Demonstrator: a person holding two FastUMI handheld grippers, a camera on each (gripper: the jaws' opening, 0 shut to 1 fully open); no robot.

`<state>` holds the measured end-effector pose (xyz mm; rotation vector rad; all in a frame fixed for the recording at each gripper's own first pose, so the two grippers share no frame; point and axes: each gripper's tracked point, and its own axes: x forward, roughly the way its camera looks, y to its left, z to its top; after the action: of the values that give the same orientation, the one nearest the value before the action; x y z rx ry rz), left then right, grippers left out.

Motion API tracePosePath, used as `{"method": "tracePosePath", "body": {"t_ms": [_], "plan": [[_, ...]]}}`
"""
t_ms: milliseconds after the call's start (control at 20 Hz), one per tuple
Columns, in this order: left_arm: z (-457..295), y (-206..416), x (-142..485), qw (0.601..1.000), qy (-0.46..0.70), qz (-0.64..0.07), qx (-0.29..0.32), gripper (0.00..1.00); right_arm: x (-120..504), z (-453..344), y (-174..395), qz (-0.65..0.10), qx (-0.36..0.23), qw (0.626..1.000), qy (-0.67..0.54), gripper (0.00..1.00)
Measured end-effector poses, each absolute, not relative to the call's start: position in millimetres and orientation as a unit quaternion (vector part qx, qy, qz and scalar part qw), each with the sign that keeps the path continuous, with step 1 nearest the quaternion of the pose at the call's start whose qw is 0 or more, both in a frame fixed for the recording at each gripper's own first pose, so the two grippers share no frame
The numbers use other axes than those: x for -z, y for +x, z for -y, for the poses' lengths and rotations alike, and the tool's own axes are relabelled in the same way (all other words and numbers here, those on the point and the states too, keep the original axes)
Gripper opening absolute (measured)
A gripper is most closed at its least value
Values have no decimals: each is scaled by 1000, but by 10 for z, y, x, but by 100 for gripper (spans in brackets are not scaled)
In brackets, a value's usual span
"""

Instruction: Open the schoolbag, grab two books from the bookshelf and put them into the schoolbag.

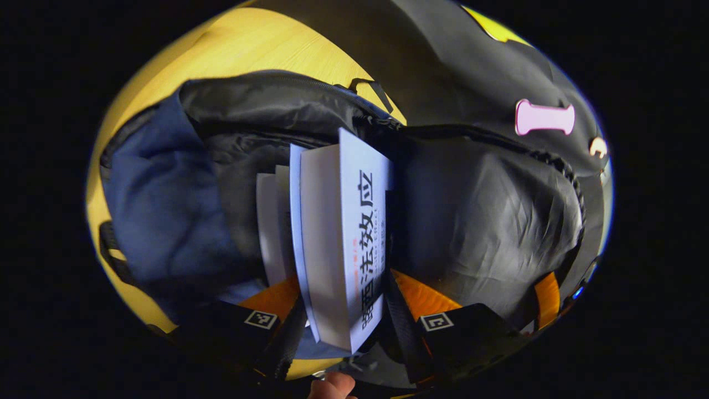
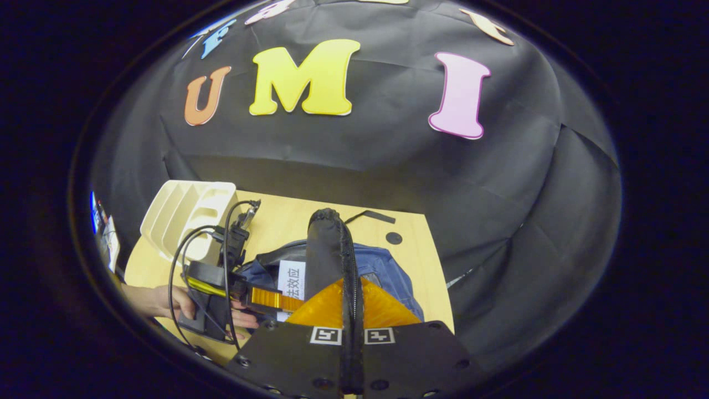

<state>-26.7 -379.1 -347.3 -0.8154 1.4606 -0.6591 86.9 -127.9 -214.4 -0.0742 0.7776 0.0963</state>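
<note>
Schoolbag (image 1: 487, 221) lies open on the worktop (image 1: 260, 47) in the left gripper view, its mouth facing us, and a book (image 1: 346, 238) stands between the fingers of our left hand-held gripper (image 1: 346, 316). We see the book's long axis running straight ahead along the fingers and into the bag's mouth. Both fingers (image 1: 266, 310) sit close against its covers, so we judge the left hand-held gripper closed on the book. A second book (image 1: 271, 227) is already lodged just beside it, deeper in the bag. The next push, we think, goes forward along the spine line, past the zip edge.

In the right gripper view, our right hand-held gripper (image 2: 352, 332) pinches the bag's black zip flap (image 2: 329, 249), which rises upright between its two fingers; they look nearly closed on that fabric. The left hand-held gripper (image 2: 221, 282) shows farther off to the left, with a hand (image 2: 177, 302) holding it and the book's spine (image 2: 292, 280) pointing at the blue bag body. The pale bookshelf (image 2: 185, 213) stands beyond, near the worktop's far edge. So we judge the left side nearer the book, the right only holding the mouth open
</note>
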Motion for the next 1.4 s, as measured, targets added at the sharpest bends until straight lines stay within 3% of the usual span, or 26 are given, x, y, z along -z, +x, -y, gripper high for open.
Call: {"method": "tracePosePath", "body": {"t_ms": [50,100,150,450,750,900,1400], "plan": [[3698,-272,3457,632,-338,-639,280,79,2146,1255,867,-377,-48,924,-35,0],[3620,-257,3423,644,-321,-639,272,87,2149,1220,872,-376,-49,925,-32,0],[3531,-240,3417,659,-301,-637,264,78,2162,1180,863,-376,-50,925,-31,0],[2875,-133,2949,760,-143,-586,243,79,2145,996,771,-372,-66,926,-16,0],[2272,-350,2512,788,-47,-574,218,79,2177,592,636,-374,-94,923,1,0],[1902,-372,2311,810,-18,-552,195,79,2270,359,525,-378,-109,919,-1,0],[793,-54,1341,922,-64,-372,88,78,2900,-485,253,-417,-162,895,-3,0]]}}
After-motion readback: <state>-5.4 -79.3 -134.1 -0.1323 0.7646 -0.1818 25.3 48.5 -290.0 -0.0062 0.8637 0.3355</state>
